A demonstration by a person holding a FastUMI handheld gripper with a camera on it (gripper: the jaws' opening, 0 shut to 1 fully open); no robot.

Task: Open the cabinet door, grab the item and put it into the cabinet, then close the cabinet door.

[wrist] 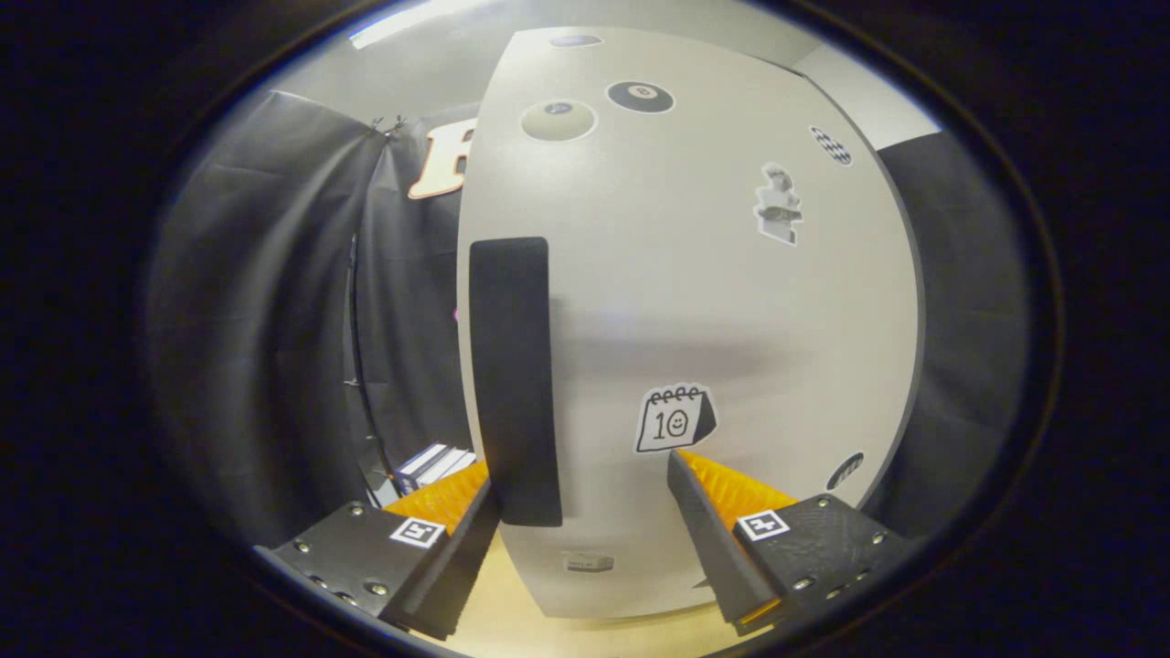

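Note:
A white cabinet door (695,302) with several stickers stands close in front of me. A tall black handle (515,379) runs vertically near the door's left edge. My gripper (581,468) is open, its fingers spread wide right up against the door. The handle's lower end sits between the fingers, right beside the left fingertip (471,493). The right fingertip (695,480) lies just below a calendar sticker (675,419). Neither finger presses on the handle. I cannot tell from here whether the door is shut or ajar.
Left of the door, black cloth hangs as the booth's wall. A small stack of boxes or books (430,464) stands low beside the door's left edge, beyond the left finger. A light wooden surface (512,612) lies under the cabinet.

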